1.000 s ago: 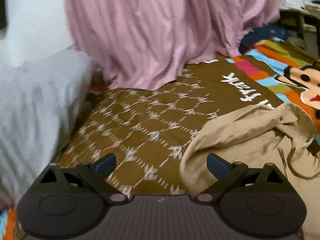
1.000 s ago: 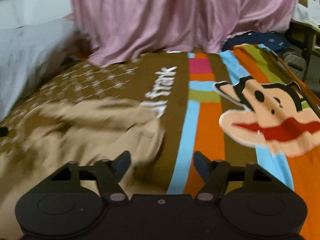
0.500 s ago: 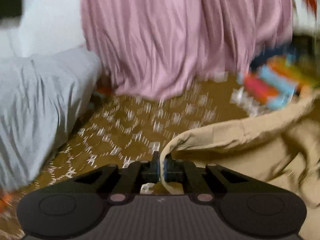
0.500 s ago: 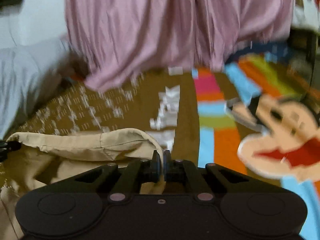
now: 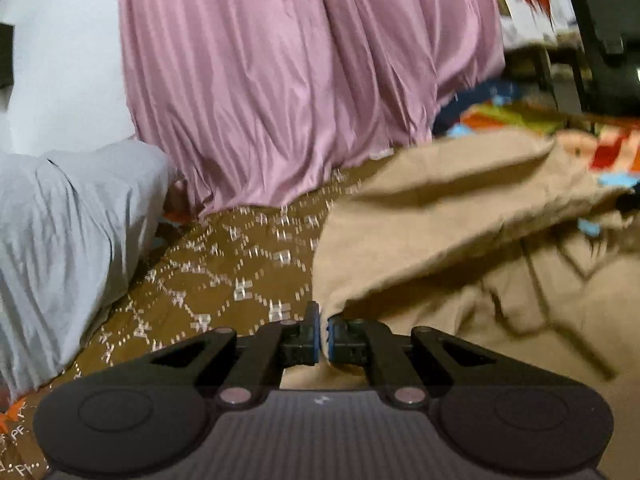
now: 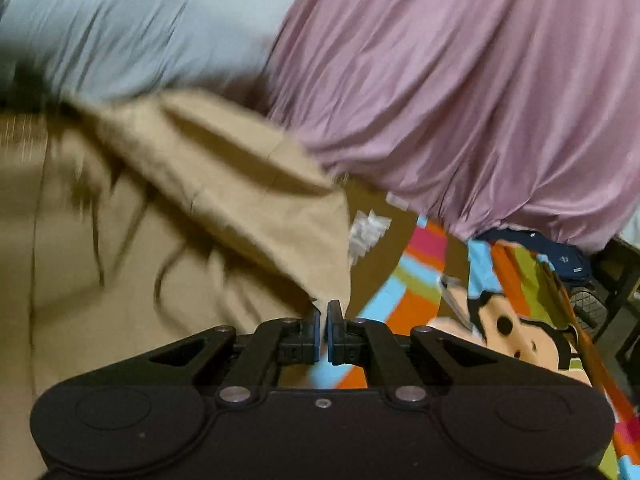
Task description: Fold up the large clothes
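Both tools, spread open a second ago, now pinch corners of the crumpled tan cloth garment (image 5: 460,232): left tool (image 5: 323,330), right tool (image 6: 324,326). It lies on the brown patterned bedspread (image 5: 224,280), near pink curtain (image 5: 304,80) and grey pillow (image 5: 60,232).

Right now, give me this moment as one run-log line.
step: fold lift | left gripper: shut on tan garment edge | right gripper: shut on tan garment corner | surface: patterned bedspread | garment: partly raised
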`<state>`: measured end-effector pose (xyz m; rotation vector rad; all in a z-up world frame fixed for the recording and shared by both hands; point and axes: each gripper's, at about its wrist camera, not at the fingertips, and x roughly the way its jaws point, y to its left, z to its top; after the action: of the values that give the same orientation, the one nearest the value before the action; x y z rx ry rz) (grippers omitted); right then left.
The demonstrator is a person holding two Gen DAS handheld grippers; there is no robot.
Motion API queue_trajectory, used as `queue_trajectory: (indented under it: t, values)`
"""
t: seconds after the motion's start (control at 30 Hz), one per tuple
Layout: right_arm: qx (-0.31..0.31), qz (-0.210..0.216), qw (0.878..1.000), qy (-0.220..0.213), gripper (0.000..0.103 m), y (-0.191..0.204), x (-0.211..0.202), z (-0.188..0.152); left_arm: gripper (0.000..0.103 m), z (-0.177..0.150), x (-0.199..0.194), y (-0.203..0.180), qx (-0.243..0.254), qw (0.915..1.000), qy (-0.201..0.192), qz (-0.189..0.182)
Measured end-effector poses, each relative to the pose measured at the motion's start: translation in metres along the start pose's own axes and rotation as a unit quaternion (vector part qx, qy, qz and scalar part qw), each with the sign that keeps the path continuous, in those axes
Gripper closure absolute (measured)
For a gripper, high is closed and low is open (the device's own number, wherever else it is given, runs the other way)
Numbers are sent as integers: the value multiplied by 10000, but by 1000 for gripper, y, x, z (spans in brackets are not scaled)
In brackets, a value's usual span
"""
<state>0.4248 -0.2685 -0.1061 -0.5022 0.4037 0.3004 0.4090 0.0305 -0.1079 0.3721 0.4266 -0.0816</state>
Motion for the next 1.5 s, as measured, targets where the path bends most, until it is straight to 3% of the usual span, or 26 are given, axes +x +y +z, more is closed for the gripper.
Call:
queue_trajectory:
  t: [0.2, 0.3, 0.4, 0.5, 0.57, 0.63, 0.67, 0.73, 0.83, 0.9, 1.0, 1.1, 1.13, 1.23, 1.33, 1.4, 1.47, 1.5]
  values:
    - [-518, -234, 9965, 616, 101, 32, 36, -32, 100, -23, 38, -32, 675, 9928, 990, 39]
    - [-734, -235, 9939, 785, 101, 38, 49, -37, 100, -21, 41, -28, 374, 9918, 1221, -79]
    - [-459, -53, 9959, 780, 100, 30, 46, -33, 98, -17, 36, -12, -52, 9901, 1333, -445]
    - [15, 254, 9969, 742, 75, 14, 31, -23, 93, -19, 28, -4, 142, 9900, 1275, -592]
    - [301, 511, 9959, 690, 43, 1, 18, -15, 89, -21, 25, -7, 329, 9896, 1248, -627]
    - [499, 763, 9941, 580, 34, -8, -1, -6, 86, -20, 23, -10, 433, 9895, 1229, -627]
    - [520, 849, 9936, 537, 32, -14, -8, 2, 76, -21, 20, -10, 442, 9892, 1234, -655]
    - [412, 888, 9942, 452, 26, -18, -16, 20, 71, -22, 13, -9, 359, 9890, 1241, -723]
    - [190, 974, 9947, 258, 21, -21, -9, 54, 51, -23, -2, -1, 48, 9880, 1233, -924]
    - [-5, 1025, 9944, 240, 19, -16, 12, 78, 48, -22, -15, 2, -54, 9889, 1108, -991]
    - [-558, 1202, 9900, 487, 19, 7, 52, 104, 47, -15, -36, 5, -74, 9920, 715, -1036]
    - [-1353, 1176, 9809, 757, 24, 33, 83, 117, 47, 1, -46, 10, -499, 9883, 197, -1427]
    - [-1527, 1137, 9782, 828, 31, 40, 91, 120, 47, 7, -44, 11, -717, 9841, 91, -1621]
    - [-1557, 1061, 9768, 1015, 75, 46, 106, 122, 62, 30, -25, 6, -1303, 9642, -5, -2311]
    - [-1027, 1138, 9852, 772, 90, 35, 98, 128, 81, 45, 3, -7, -1562, 9456, 155, -2849]
    - [-824, 1140, 9884, 571, 92, 28, 82, 132, 93, 51, 28, -21, -1665, 9337, 548, -3122]
    - [-819, 1170, 9890, 386, 93, 25, 66, 136, 98, 50, 47, -33, -1699, 9305, 892, -3121]
    - [-888, 1159, 9889, 293, 94, 25, 56, 137, 98, 49, 52, -40, -1626, 9339, 948, -3041]
